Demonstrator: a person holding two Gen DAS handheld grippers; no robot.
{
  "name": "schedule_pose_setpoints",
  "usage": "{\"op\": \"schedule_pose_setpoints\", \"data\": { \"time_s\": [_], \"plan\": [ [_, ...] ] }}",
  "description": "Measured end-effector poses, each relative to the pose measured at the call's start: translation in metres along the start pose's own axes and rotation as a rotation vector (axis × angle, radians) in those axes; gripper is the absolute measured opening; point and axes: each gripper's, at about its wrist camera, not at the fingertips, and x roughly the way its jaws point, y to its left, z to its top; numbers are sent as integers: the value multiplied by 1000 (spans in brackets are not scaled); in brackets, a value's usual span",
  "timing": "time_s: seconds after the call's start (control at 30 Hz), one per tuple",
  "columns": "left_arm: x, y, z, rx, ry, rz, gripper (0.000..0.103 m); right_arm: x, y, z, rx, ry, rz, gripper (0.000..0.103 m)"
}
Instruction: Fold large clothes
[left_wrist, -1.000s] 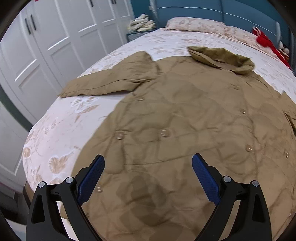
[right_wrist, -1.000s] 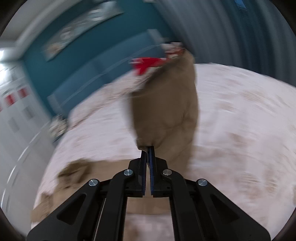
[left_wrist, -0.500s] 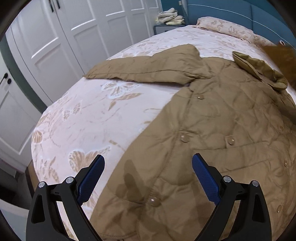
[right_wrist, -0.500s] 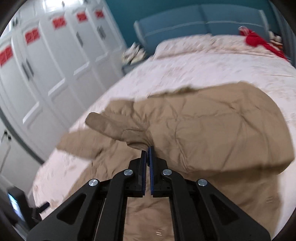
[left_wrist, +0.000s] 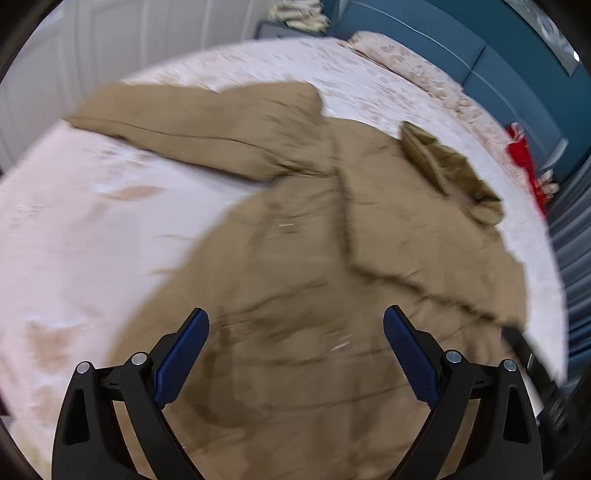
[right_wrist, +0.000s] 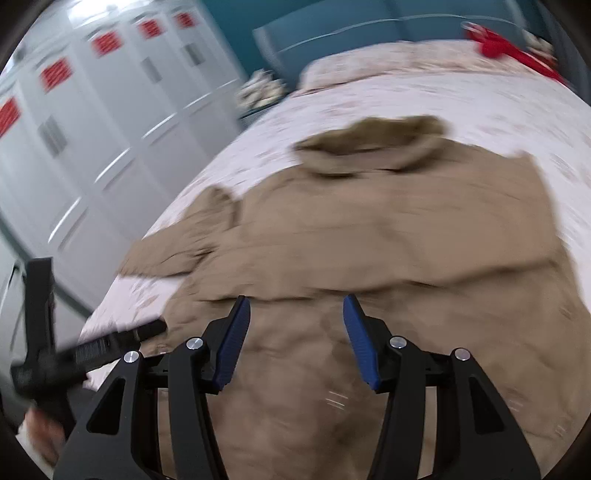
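A large tan quilted coat (left_wrist: 332, 240) lies spread on the bed, collar (left_wrist: 450, 173) toward the headboard. Its left sleeve (left_wrist: 207, 125) stretches out over the bedspread. Its right sleeve (left_wrist: 424, 236) lies folded across the coat's body. My left gripper (left_wrist: 295, 332) is open and empty above the coat's lower part. My right gripper (right_wrist: 295, 321) is open and empty above the coat (right_wrist: 369, 240), just short of the folded sleeve's edge (right_wrist: 406, 273). The left gripper shows in the right wrist view (right_wrist: 92, 343) at the lower left. Both views are blurred.
The bed (left_wrist: 74, 229) has a pale floral cover and a pillow (left_wrist: 406, 62) by the blue headboard (left_wrist: 480, 55). White wardrobe doors (right_wrist: 92, 122) stand along the left. A red item (left_wrist: 521, 151) lies at the bed's far right. A nightstand with folded cloth (right_wrist: 258, 88) stands by the headboard.
My right gripper carried the right sleeve over the coat's body, laid it there, and opened. My left gripper stayed open and swung its view back toward the coat's middle.
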Motion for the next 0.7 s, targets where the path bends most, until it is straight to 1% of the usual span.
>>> {"op": "schedule_pose_setpoints", "data": {
  "time_s": [0.07, 0.13, 0.17, 0.23, 0.27, 0.3, 0.33, 0.37, 0.4, 0.43, 0.47, 0.5, 0.53, 0.57, 0.6, 0.67, 0.7],
  "plan": [
    [15, -11, 11, -26, 27, -54, 94, -15, -36, -1, 90, -21, -41, 51],
    [31, -22, 20, -56, 54, -77, 94, -29, -81, 1, 219, -44, -72, 52],
    [39, -26, 25, -73, 67, -94, 93, -32, -97, 2, 267, -56, -76, 52],
    [47, -30, 30, -101, 73, -101, 89, -40, -130, 5, 362, -85, -81, 52],
    [50, -30, 32, -120, 76, -105, 83, -39, -145, 7, 409, -96, -77, 52],
    [52, -31, 35, -144, 80, -113, 73, -38, -158, 10, 459, -106, -68, 52],
    [53, -31, 37, -157, 80, -122, 68, -35, -172, 11, 516, -115, -49, 52],
    [54, -32, 40, -160, 82, -120, 54, -30, -183, 11, 565, -118, -37, 52],
    [54, -33, 42, -154, 83, -116, 37, -25, -190, 12, 602, -121, -29, 52],
    [54, -35, 44, -140, 81, -98, 29, -22, -197, 12, 631, -125, -18, 52],
    [52, -36, 47, -125, 71, -81, 9, -15, -206, 14, 672, -132, 3, 50],
    [49, -37, 50, -109, 49, -73, 1, -10, -213, 15, 703, -143, 29, 36],
    [45, -37, 52, -102, 31, -70, 1, -6, -216, 17, 720, -148, 38, 25],
    [41, -38, 54, -94, 9, -68, 1, -1, -221, 20, 733, -139, 28, 8],
    [35, -39, 56, -78, -19, -65, 1, -1, -222, 24, 731, -145, 31, 5],
    [26, -41, 55, -47, -57, -50, 1, -16, -214, 33, 683, -208, 51, 3],
    [23, -42, 52, -18, -79, -21, 1, -24, -206, 36, 640, -230, 42, 3]
  ]
}}
